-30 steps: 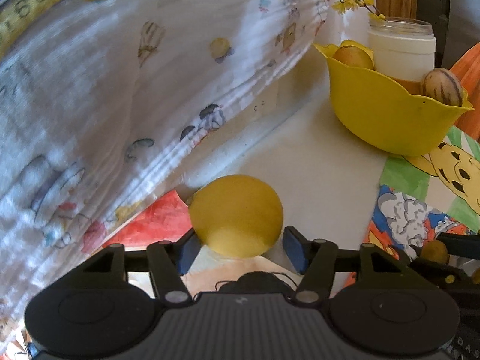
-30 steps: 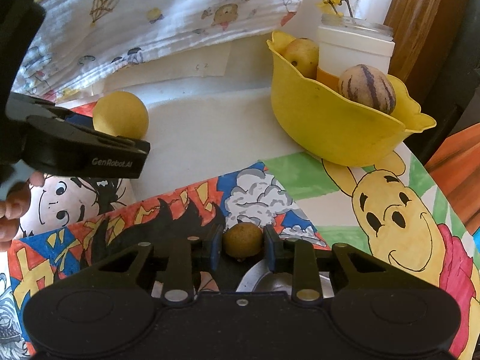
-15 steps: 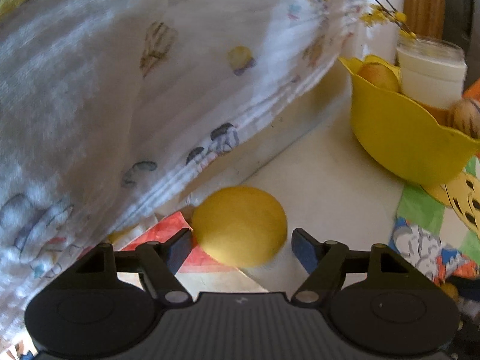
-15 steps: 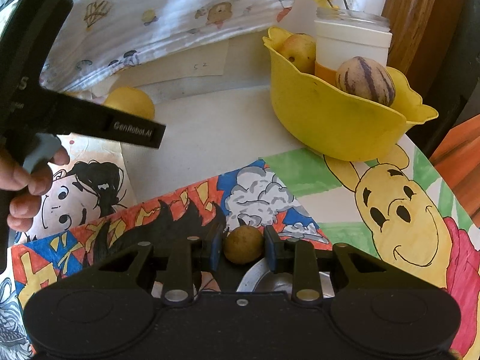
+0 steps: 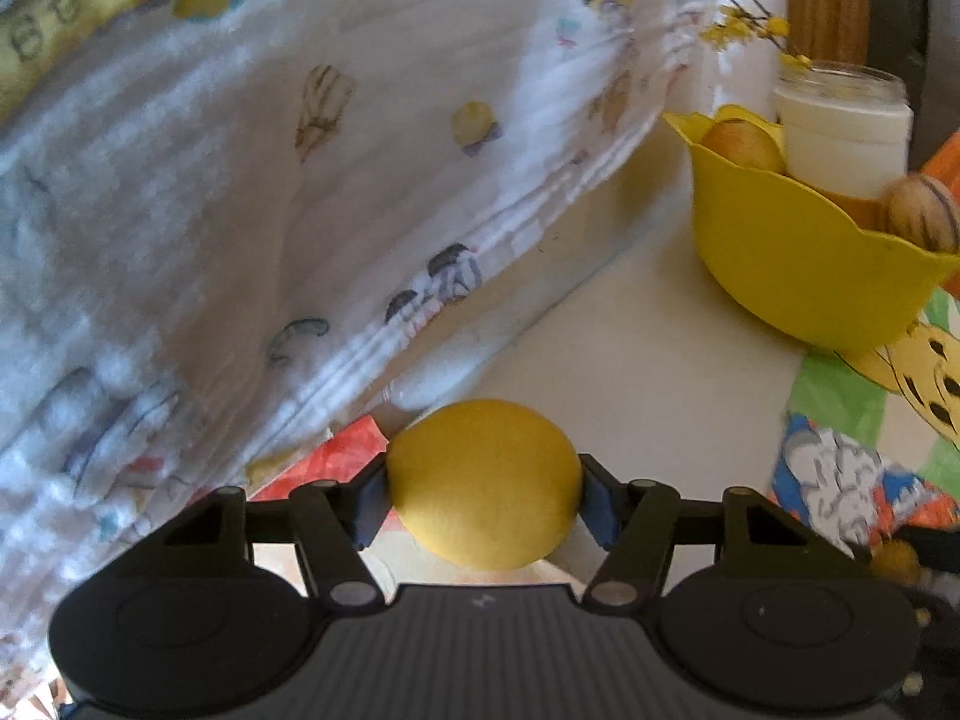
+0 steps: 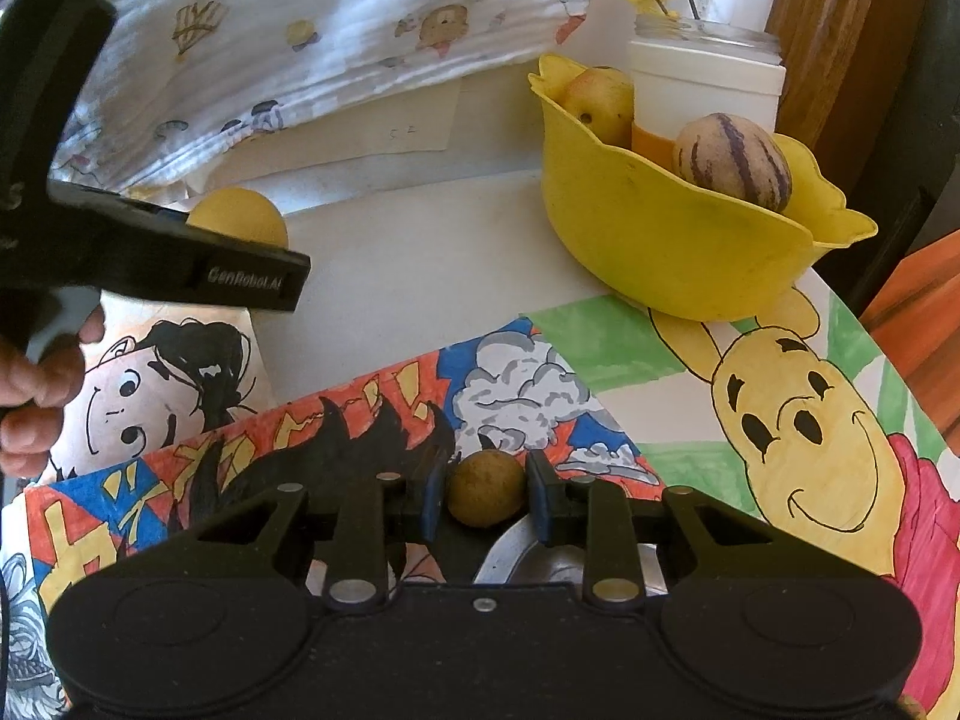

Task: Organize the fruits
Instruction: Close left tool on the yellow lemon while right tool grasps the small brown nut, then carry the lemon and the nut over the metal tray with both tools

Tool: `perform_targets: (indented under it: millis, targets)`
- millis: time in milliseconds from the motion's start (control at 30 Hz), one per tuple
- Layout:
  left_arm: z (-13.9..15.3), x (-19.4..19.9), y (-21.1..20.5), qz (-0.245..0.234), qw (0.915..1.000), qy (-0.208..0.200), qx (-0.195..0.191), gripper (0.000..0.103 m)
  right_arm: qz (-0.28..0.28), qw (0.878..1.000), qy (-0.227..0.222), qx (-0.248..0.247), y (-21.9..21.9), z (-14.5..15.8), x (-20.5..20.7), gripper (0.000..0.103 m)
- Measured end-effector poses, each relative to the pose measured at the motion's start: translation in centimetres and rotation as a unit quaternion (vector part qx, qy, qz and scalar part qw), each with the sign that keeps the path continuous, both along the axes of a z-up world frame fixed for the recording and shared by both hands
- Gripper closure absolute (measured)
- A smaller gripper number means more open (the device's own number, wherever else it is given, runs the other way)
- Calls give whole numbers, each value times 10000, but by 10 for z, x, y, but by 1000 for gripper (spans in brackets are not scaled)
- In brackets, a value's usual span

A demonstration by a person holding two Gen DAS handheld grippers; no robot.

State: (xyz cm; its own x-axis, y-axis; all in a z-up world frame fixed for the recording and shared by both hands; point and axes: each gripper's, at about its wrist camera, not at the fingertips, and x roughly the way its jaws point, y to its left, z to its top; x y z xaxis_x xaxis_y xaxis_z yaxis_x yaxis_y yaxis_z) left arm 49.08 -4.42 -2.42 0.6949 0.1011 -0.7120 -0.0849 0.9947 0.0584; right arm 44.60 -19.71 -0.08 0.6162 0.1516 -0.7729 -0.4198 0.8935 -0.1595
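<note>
Left gripper (image 5: 483, 489) just closed, clamped on round smooth yellow fruit (image 5: 485, 483) above counter (image 5: 630, 372); right gripper (image 6: 486, 495) clenched on small round brownish fruit (image 6: 486, 495); yellow plastic bowl (image 6: 672, 240) well beyond.

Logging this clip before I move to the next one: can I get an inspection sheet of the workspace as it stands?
Surface: white tabletop partly covered by coloured cartoon drawings.
Job's things: yellow bowl holding a striped fruit and a peach-coloured fruit; large yellow fruit; small brownish fruit.
Clutter: white jar with twigs, behind the bowl.
Grippers: left tongs have just closed on the large yellow fruit; right tongs shut on the small brownish fruit.
Cables: nothing seen.
Surroundings: printed white cloth hanging along the table's far side; wooden post.
</note>
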Motion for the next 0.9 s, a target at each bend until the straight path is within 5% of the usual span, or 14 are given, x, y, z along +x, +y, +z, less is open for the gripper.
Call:
perform_targets:
  millis: [900]
  targets:
    - [29, -65, -23, -647, 9964, 12, -546, 36, -433, 9960, -501, 606, -46, 42, -53, 73]
